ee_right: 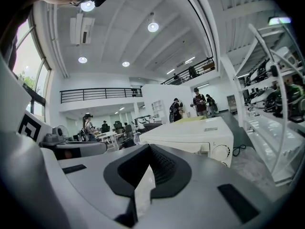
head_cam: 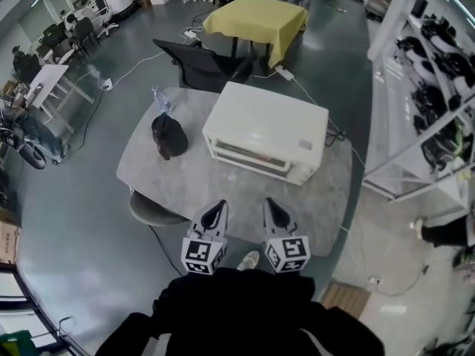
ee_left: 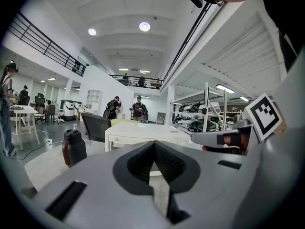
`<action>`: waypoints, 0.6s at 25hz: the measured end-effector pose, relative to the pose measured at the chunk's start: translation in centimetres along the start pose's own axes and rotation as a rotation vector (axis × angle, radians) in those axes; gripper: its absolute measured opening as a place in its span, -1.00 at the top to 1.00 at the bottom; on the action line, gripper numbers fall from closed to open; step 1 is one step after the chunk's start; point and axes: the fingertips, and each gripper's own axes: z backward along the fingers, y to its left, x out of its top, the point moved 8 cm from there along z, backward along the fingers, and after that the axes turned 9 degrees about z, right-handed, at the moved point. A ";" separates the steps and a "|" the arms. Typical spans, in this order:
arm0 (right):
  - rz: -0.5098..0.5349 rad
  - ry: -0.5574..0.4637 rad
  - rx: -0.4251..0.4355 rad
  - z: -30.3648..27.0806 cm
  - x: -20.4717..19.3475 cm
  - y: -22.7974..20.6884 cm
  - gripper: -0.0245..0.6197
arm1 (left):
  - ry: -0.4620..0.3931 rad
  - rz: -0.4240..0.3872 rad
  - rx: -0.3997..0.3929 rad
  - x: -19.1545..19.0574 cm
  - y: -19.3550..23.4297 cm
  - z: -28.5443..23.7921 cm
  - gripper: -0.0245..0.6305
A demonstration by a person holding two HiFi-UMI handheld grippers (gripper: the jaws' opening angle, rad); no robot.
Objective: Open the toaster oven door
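Note:
The white toaster oven [head_cam: 263, 132] stands on the grey table [head_cam: 223, 191], its door shut and facing me. It also shows past the jaws in the left gripper view [ee_left: 138, 132] and in the right gripper view [ee_right: 195, 135], where a round knob [ee_right: 220, 152] sits on its right side. My left gripper [head_cam: 215, 212] and right gripper [head_cam: 276, 210] hover side by side over the table's near edge, short of the oven. Both are shut with nothing in them. Seen from their own cameras, the left gripper [ee_left: 153, 144] and right gripper [ee_right: 150, 149] point at the oven.
A black bag-like object [head_cam: 168, 136] and a clear bottle [head_cam: 159, 99] stand on the table left of the oven. A round stool [head_cam: 152, 210] is tucked at the near left. Behind are a black chair [head_cam: 208, 61] and a yellow-covered table [head_cam: 256, 17]. White shelves [head_cam: 430, 87] line the right.

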 end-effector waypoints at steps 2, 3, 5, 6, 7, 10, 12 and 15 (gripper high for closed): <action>-0.009 0.004 -0.023 -0.2 0.1 -0.1 0.91 | 0.009 -0.009 -0.014 0.2 0.4 -0.6 0.92; -0.012 0.008 -0.035 -0.2 0.2 -0.1 0.91 | 0.014 -0.015 -0.021 0.3 0.7 -0.8 0.92; -0.023 0.015 -0.060 -0.6 0.3 -0.2 0.91 | 0.023 -0.021 -0.029 0.6 1.3 -1.4 0.92; -0.033 0.022 -0.074 -0.8 0.3 -0.3 0.91 | 0.027 -0.022 -0.033 0.9 1.7 -1.7 0.92; -0.045 0.031 -0.090 -1.1 0.3 -0.4 0.91 | 0.030 -0.019 -0.039 1.1 2.1 -2.0 0.92; -0.064 0.057 -0.155 -2.2 0.1 -0.8 0.91 | 0.046 -0.004 -0.061 1.9 3.4 -3.4 0.92; -0.070 0.067 -0.196 -3.0 0.3 -1.2 0.91 | 0.058 -0.007 -0.075 2.4 4.4 -4.5 0.92; -0.077 0.078 -0.238 -4.3 0.7 -1.5 0.91 | 0.064 -0.006 -0.098 3.2 6.0 -6.2 0.92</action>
